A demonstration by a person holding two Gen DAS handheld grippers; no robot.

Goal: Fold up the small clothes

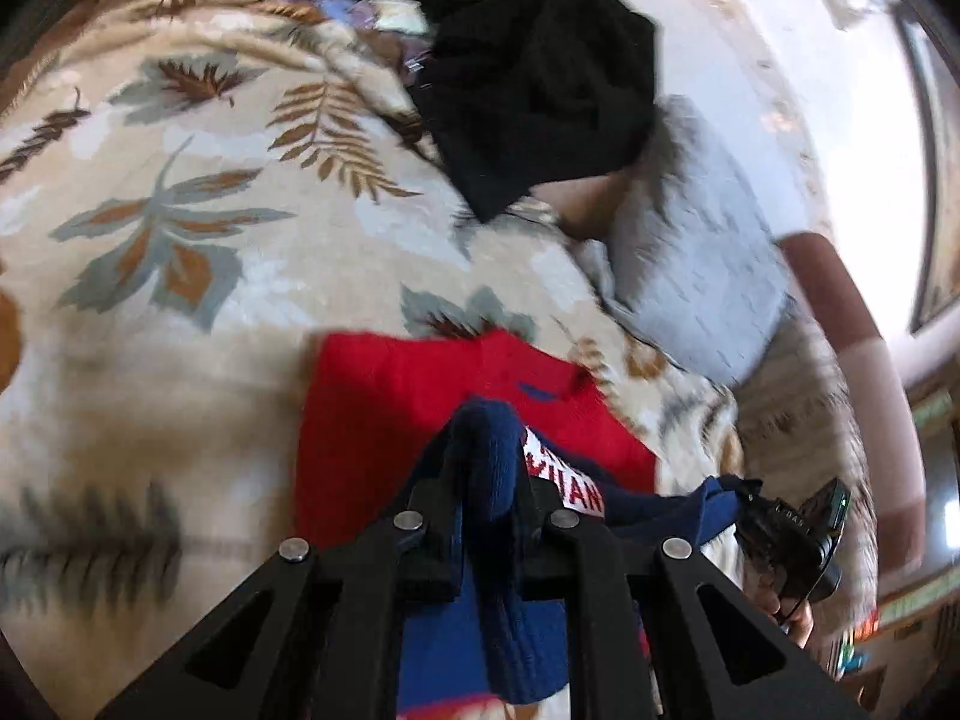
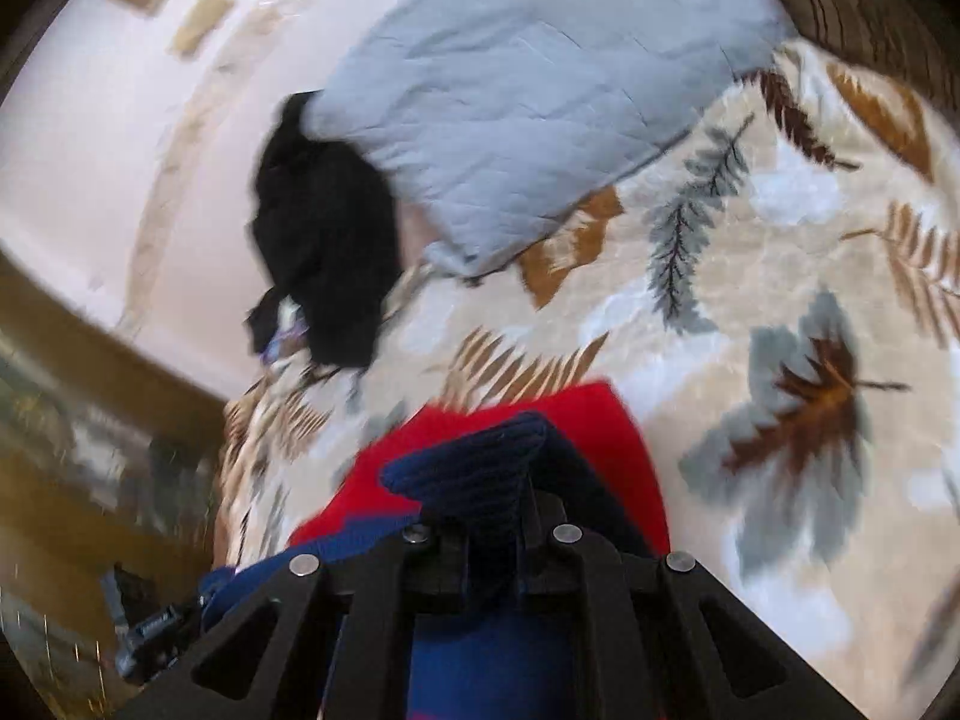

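Observation:
A small red and navy knit sweater (image 1: 420, 396) lies on a leaf-patterned blanket (image 1: 180, 312). My left gripper (image 1: 486, 480) is shut on a navy ribbed edge of the sweater (image 1: 486, 450) and holds it above the red part. White lettering (image 1: 570, 480) shows to the right of it. My right gripper (image 2: 492, 498) is shut on another navy ribbed edge (image 2: 480, 468), lifted over the red part (image 2: 600, 420). The right gripper's body also shows in the left wrist view (image 1: 798, 540) at the lower right.
A black garment (image 1: 540, 78) (image 2: 330, 240) lies in a heap further back on the blanket. A grey quilted pillow (image 1: 702, 240) (image 2: 528, 90) lies next to it. Small purple and pale clothes (image 1: 372, 12) lie behind the black heap. A white wall stands beyond the bed.

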